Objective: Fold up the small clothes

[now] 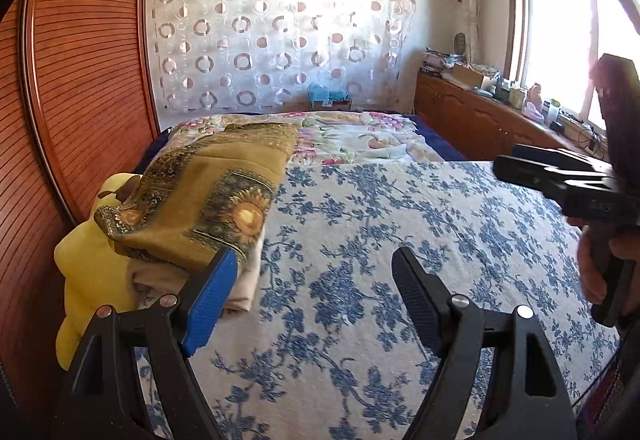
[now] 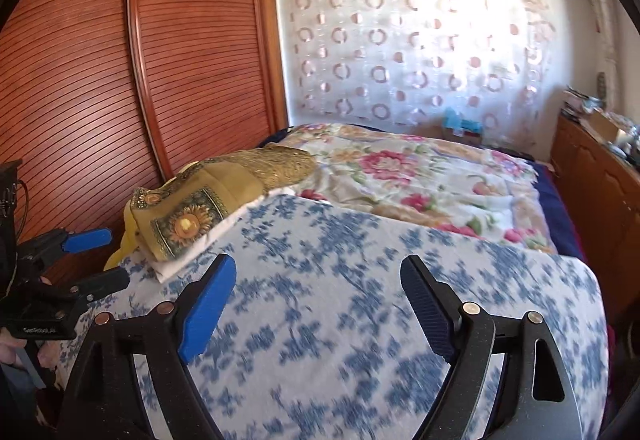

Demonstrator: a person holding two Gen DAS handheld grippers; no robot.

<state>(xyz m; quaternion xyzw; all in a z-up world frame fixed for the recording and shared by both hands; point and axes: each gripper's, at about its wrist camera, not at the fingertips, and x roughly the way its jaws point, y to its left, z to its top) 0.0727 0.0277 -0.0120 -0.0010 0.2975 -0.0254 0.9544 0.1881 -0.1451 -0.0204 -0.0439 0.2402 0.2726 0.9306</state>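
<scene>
Fingers [image 1: 214, 294] spread, empty; folded sunflower cloth [image 1: 208, 199] lengthwise toward curtain [image 1: 280, 31].

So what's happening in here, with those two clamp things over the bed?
A person holds a two-finger gripper in each hand above a bed with a blue-flowered cover. The left gripper and the right gripper are both open and hold nothing. A folded pile sits at the bed's left edge by the wooden wardrobe: a mustard sunflower-print cloth on top, pale cloth beneath, something yellow alongside. No garment lies spread out between the grippers, so no folding is under way at this moment.
</scene>
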